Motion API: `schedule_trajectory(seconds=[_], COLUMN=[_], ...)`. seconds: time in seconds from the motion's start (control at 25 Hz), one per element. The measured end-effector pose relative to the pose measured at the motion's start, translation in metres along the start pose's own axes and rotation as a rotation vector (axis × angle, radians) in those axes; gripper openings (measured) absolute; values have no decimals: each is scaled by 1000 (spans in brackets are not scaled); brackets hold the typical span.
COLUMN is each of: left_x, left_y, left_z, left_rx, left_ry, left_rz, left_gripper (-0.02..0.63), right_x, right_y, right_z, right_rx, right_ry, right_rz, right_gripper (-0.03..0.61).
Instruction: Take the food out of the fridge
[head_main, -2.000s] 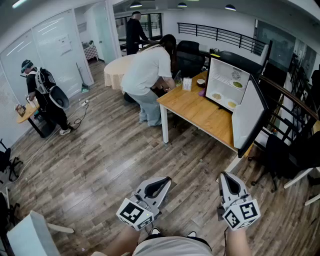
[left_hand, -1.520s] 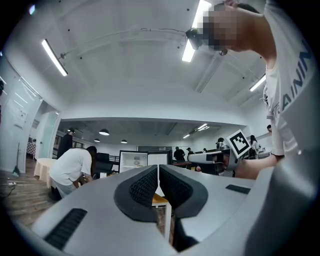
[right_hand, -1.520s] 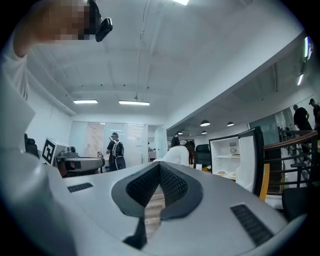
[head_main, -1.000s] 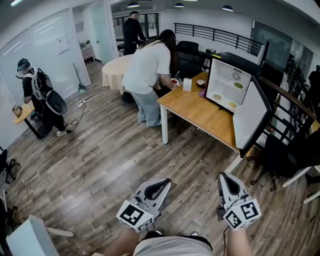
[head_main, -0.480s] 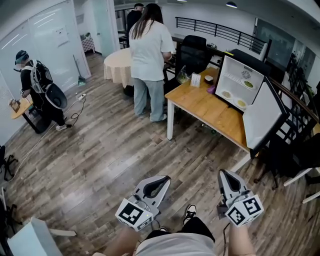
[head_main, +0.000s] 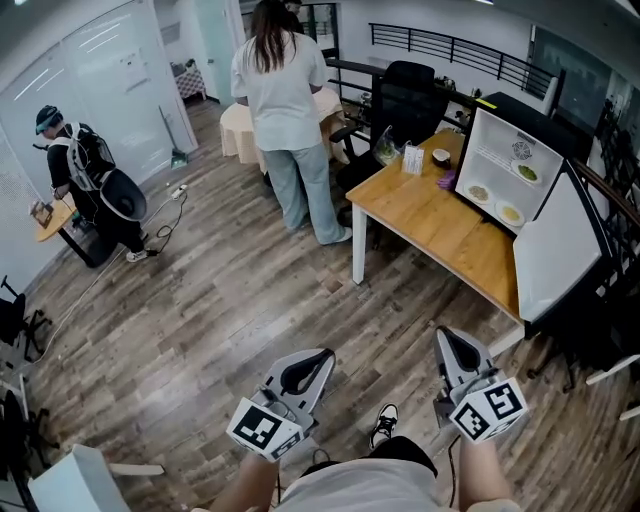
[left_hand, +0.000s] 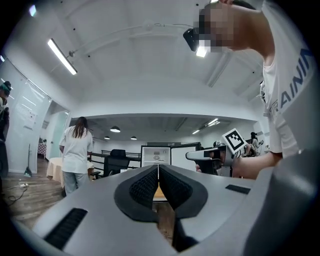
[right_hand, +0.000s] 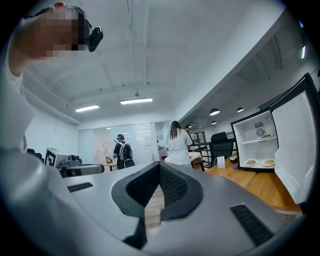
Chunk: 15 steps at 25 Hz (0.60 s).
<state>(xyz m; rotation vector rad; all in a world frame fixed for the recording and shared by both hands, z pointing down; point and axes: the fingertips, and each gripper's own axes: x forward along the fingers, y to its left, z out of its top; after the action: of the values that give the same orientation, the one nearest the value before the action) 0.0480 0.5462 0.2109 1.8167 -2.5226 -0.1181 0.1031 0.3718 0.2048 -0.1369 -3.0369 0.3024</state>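
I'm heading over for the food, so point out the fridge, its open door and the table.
fridge (head_main: 497, 145): head view, white inside back wall.
door (head_main: 555, 250): head view, white inner face.
table (head_main: 430, 220): head view, bare wooden top.

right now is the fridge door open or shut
Open: the fridge door stands wide, and plates show on the shelves inside.

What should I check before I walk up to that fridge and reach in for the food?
1. Fridge door open: ok, swung wide.
2. Food visible in fridge: ok, two lower plates, one upper plate.
3. Left gripper empty: ok, jaws together on nothing.
4. Right gripper ready to grasp: not ok, jaws shut.
5. Fridge within reach: not ok, both grippers are well short of the table.
6. Person in white shirt away from the fridge: ok, at the table's far end.
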Motion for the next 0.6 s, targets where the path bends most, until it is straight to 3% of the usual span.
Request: schedule_trajectory(seconds=[0.32, 0.6], left_x=[116, 209], left_y=[27, 34], left_z=[6, 6], left_rx=[6, 31], left_ry=[25, 24], left_rz=[3, 13], left_gripper=[14, 14], right_x=[50, 76], right_y=[-103, -184], right_z=[19, 27], right_rx=[23, -18], right_ry=[3, 12], right_rz=[8, -18], right_gripper=[18, 20])
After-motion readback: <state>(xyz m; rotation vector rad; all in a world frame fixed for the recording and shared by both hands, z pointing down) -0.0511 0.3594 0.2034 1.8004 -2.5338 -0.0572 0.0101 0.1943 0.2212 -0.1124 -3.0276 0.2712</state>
